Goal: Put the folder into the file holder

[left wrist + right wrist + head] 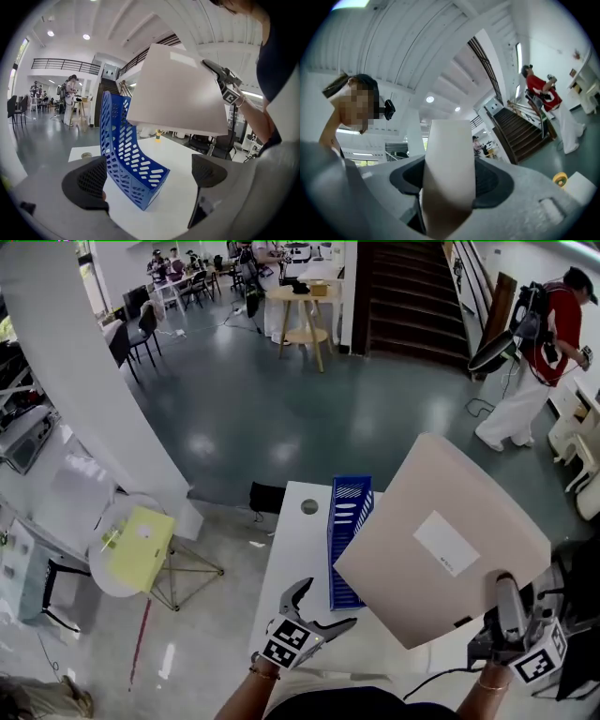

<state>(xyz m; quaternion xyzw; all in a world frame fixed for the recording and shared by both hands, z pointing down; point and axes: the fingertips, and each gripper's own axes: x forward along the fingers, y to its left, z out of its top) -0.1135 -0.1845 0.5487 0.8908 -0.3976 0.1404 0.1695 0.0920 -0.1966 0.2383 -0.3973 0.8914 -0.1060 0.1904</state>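
I judge the folder [441,540] to be light and fairly stiff. It holds flat in the air as a broad beige board with no sag that I can see, but its cover looks smooth, so it could pivot or slide in a pinch. My right gripper [506,601] has its 2 jaws clamped on the folder's near lower corner. In the right gripper view the cover fills the gap between the pads. A hold at only 1 corner gives the sheet a lot of leverage, so I think a grip nearer the middle of an edge would turn it more surely.

The folder hangs tilted above the white table [295,563], up and to the right of the blue file holder [349,540], and clear of its slot. My right forearm is raised with the wrist cocked, so the gripper points up and forward. My left gripper [323,604] sits low near the holder's near end, its jaws spread and gripping nothing, and the holder stands just ahead of them.
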